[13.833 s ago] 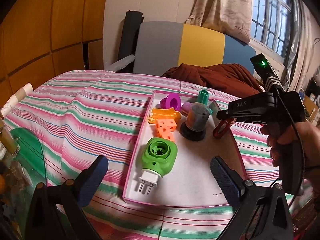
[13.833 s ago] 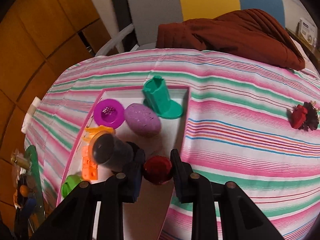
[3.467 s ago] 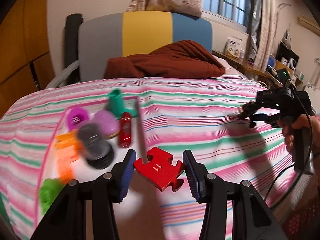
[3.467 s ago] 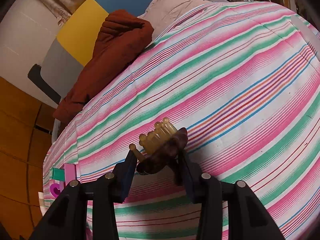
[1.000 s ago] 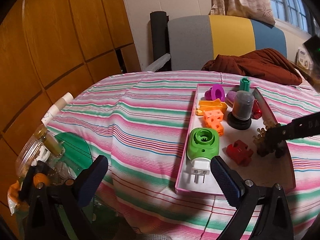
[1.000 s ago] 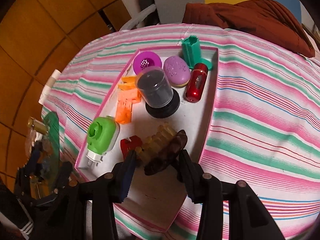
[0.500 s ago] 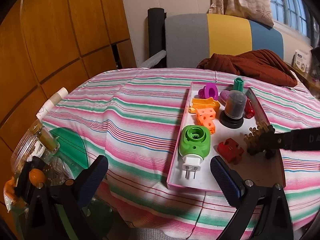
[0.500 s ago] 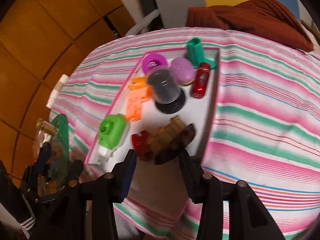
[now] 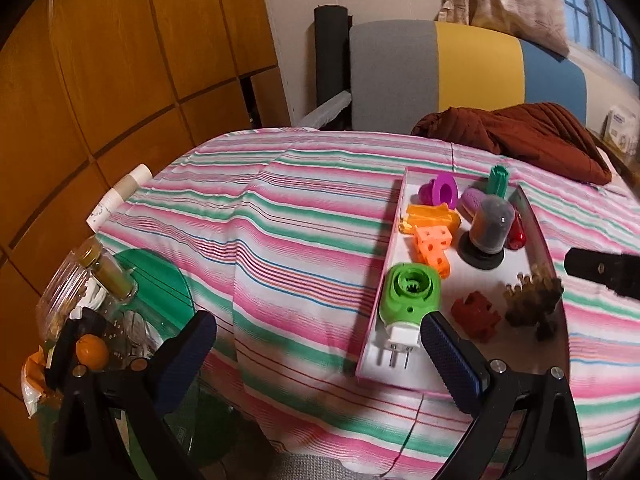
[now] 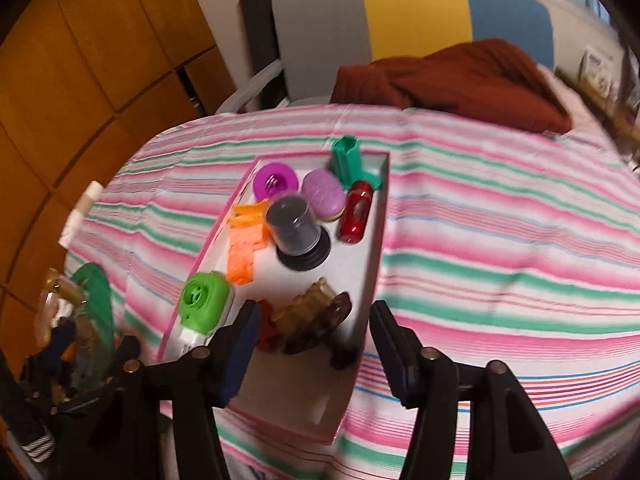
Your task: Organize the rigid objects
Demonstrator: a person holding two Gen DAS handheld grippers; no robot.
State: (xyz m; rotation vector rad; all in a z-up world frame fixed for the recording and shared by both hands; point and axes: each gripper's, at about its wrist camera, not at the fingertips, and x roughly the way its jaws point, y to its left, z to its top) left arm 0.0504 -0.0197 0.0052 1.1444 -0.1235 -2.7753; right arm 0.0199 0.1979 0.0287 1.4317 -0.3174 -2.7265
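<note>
With its jaws just opening, the right gripper (image 10: 312,344) is leaving the brown hair claw (image 10: 316,316) lying free ahead between them in the tray (image 10: 374,240). Pulling away carelessly risks a finger clipping it. The left gripper (image 9: 316,356) is hanging spread, holding nothing.

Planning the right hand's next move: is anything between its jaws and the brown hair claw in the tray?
Nothing visible. The right gripper, whose jaws have just been opening, is open just above the hair claw, which lies in the tray beside the red puzzle piece.

Warm dim indoor light, daylight from window (image 9: 600,20) upper right, heavy fisheye bending – black vignette corners, left wrist view sharp, right wrist view motion-blurred throughout, soft shadows under tray (image 9: 394,240) items
</note>
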